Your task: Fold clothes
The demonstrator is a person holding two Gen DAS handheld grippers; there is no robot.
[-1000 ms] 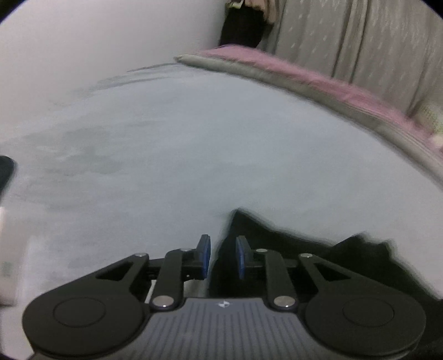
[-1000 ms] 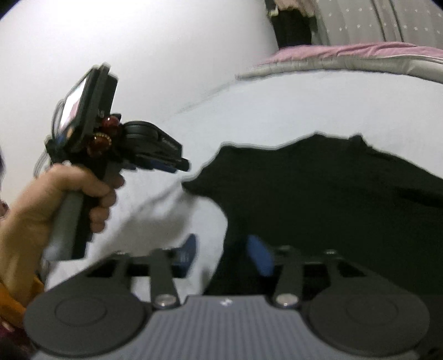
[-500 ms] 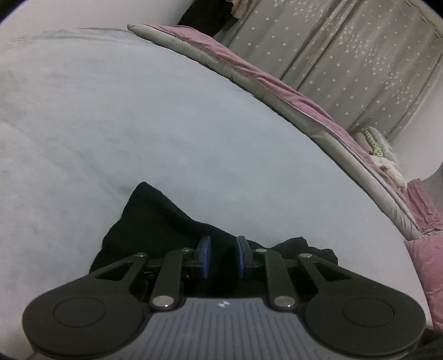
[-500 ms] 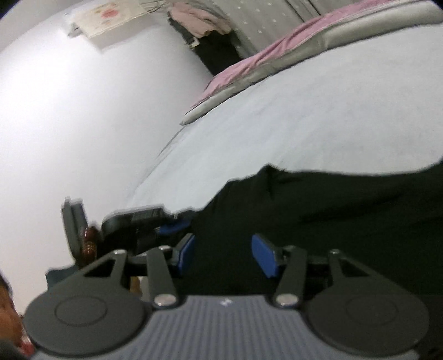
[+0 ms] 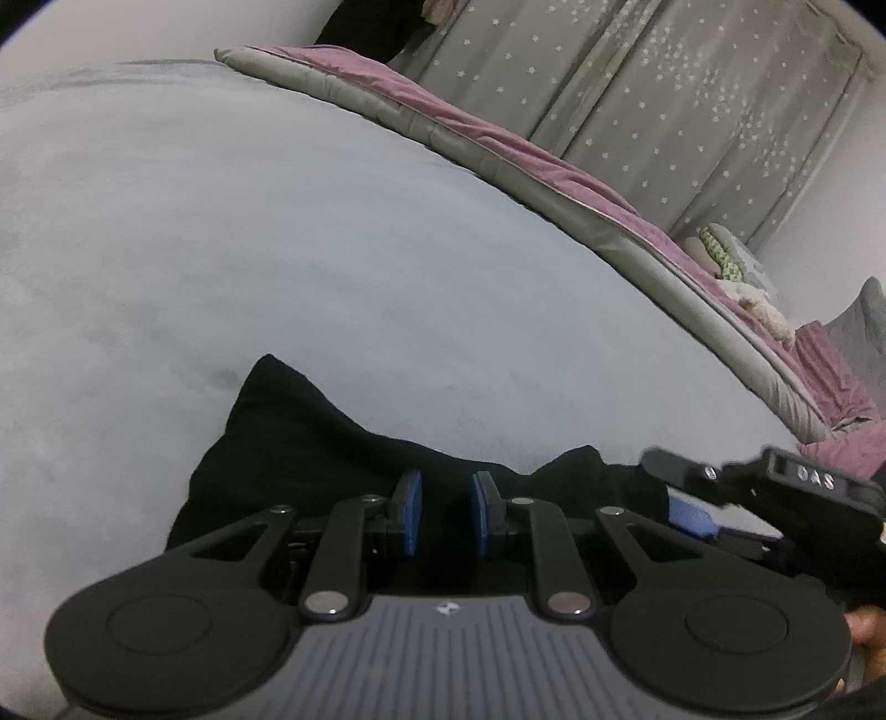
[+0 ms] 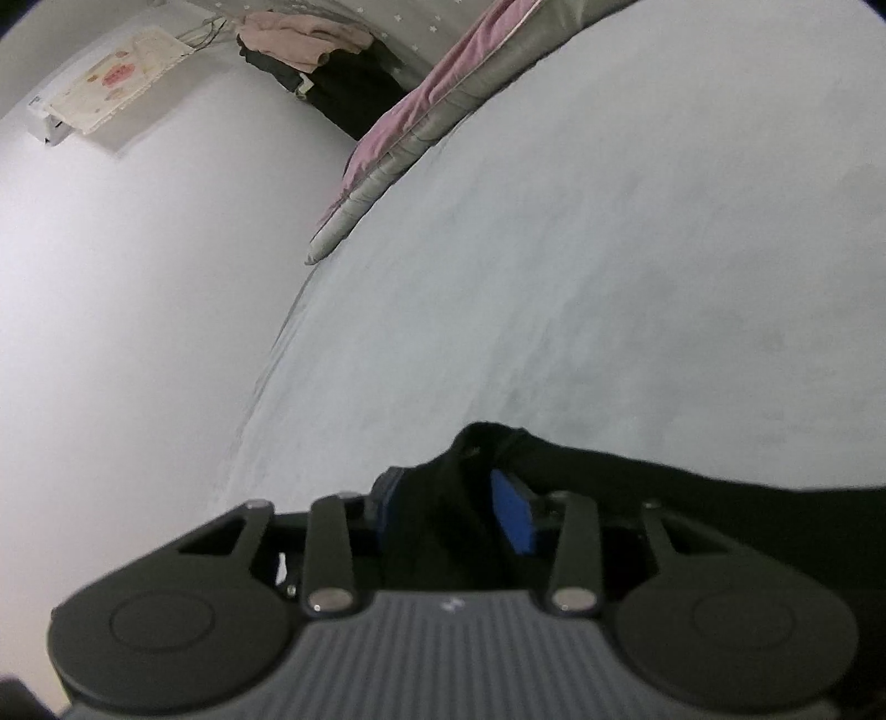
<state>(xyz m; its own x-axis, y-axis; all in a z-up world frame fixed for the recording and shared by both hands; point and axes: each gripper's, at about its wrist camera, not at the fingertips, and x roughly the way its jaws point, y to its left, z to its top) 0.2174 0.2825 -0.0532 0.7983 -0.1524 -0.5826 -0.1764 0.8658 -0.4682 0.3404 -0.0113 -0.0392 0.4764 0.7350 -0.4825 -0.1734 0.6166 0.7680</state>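
A black garment (image 5: 310, 443) lies on the pale grey bed sheet (image 5: 277, 249). My left gripper (image 5: 445, 509) sits low over its near part, blue pads drawn close with black cloth pinched between them. At the right of that view the other tool's blue pad (image 5: 689, 515) rests at the garment's edge. In the right wrist view my right gripper (image 6: 449, 504) is closing its jaws around a raised fold of the garment (image 6: 664, 498). Cloth drapes over and hides most of the left pad. The right pad's (image 6: 512, 515) inner face still shows bare.
A pink and grey quilt (image 5: 498, 149) runs along the bed's far edge below star-print curtains (image 5: 664, 111). Small soft items (image 5: 731, 266) lie at its end. A white wall (image 6: 138, 277) borders the bed, with clothes hanging (image 6: 310, 50) in the corner.
My right gripper swept sideways over the garment, rolled, and narrowed its jaws around a fold. It now shows at the right of the left wrist view. The left gripper dipped, then held still.
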